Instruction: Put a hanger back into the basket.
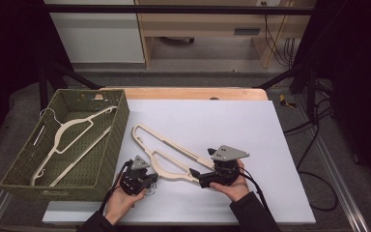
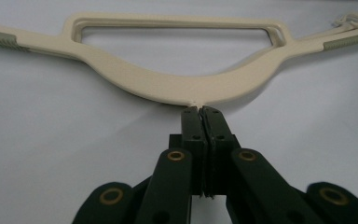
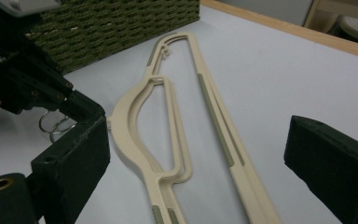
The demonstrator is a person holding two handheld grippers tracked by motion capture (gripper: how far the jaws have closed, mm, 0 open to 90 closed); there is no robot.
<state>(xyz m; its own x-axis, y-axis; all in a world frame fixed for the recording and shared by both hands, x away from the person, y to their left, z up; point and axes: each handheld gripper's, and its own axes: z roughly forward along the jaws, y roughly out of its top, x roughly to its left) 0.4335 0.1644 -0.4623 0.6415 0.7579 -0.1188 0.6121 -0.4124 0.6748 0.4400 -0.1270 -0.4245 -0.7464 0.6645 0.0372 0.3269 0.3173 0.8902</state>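
Jaws: left gripper [image 2: 199, 109] pinched on cream hanger [image 2: 186, 84] at its hook; right gripper [image 3: 196, 154] wide apart above it. Light, rigid plastic, probably slippery; grab the ribbed arm.

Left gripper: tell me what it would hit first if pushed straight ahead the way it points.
The left gripper, shut, points at the curved neck of the cream plastic hanger on the white table sheet; it would likely meet that at once.
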